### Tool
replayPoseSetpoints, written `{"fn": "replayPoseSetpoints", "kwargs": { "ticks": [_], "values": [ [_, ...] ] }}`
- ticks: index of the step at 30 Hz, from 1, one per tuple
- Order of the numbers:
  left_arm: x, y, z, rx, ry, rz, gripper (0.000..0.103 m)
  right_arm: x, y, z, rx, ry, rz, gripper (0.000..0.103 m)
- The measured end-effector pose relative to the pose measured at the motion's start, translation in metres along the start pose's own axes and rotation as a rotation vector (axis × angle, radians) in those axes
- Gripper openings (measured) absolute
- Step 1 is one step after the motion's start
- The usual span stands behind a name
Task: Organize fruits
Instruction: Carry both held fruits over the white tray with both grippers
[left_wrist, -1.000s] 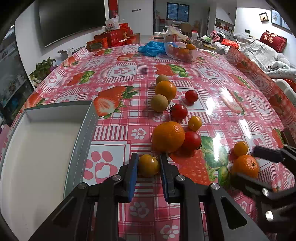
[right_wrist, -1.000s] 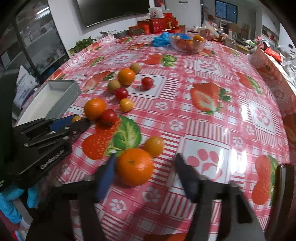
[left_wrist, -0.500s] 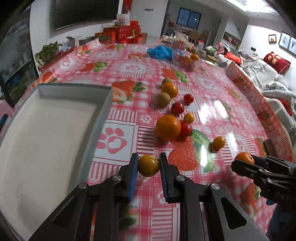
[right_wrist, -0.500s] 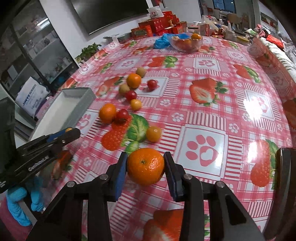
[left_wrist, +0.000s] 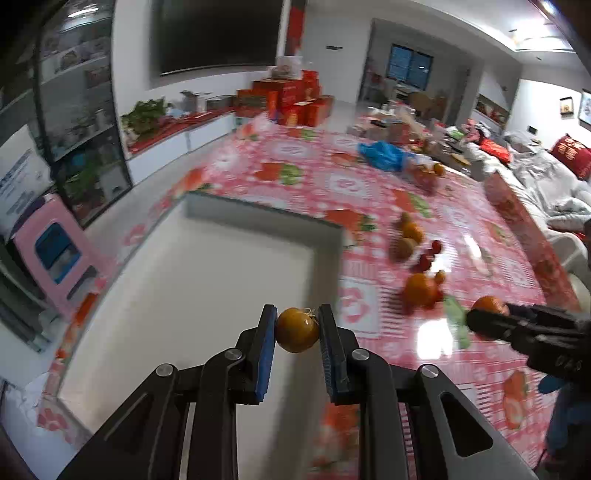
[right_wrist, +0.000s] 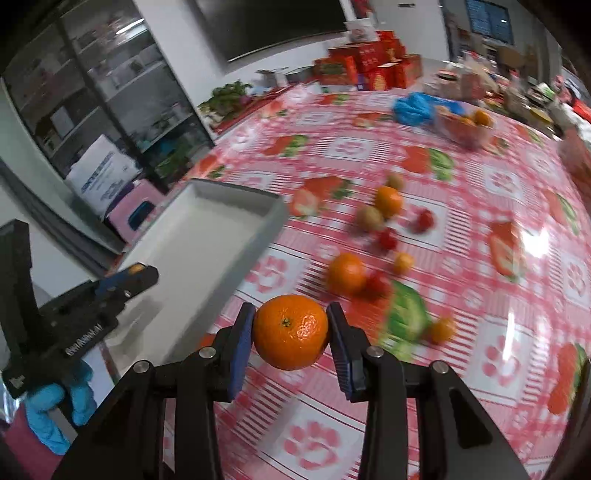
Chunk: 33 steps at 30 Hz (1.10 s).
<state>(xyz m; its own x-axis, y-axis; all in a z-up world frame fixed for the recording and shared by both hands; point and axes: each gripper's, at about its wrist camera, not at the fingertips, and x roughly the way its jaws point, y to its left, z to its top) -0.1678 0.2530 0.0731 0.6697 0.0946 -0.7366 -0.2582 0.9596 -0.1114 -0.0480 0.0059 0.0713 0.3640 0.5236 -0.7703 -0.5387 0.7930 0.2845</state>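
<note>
Orange mandarin (right_wrist: 290, 331) sharp between blue fingers (right_wrist: 239, 347); table fruits (right_wrist: 369, 240) blurred

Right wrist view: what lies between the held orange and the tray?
Only bare tablecloth lies between the orange in the right gripper and the tray. The right wrist view shows this.

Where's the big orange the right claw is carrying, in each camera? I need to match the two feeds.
Left wrist: the big orange peeks out at the right edge, at the tip of the right claw.
Right wrist: lower centre, clamped between the blue pads, above the tablecloth.
Shared landmark: the grey tray, left of the loose fruit in both.
</note>
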Motion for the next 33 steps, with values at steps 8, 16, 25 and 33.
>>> {"fn": "replayPoseSetpoints", "kwargs": {
  "ticks": [8,16,25,33],
  "values": [
    [0.011,0.044,-0.010,-0.059,0.034,0.057,0.024,0.032,0.060,0.017,-0.111,0.044,0.040,0.043],
    [0.017,0.067,-0.015,-0.069,0.046,0.097,0.024,0.064,0.094,0.025,-0.179,0.096,0.041,0.043],
    [0.026,0.083,-0.021,-0.102,0.078,0.081,0.024,0.092,0.105,0.022,-0.197,0.151,0.035,0.043],
    [0.036,0.081,-0.025,-0.095,0.104,0.081,0.024,0.103,0.106,0.019,-0.199,0.190,0.029,0.043]
  ]
}}
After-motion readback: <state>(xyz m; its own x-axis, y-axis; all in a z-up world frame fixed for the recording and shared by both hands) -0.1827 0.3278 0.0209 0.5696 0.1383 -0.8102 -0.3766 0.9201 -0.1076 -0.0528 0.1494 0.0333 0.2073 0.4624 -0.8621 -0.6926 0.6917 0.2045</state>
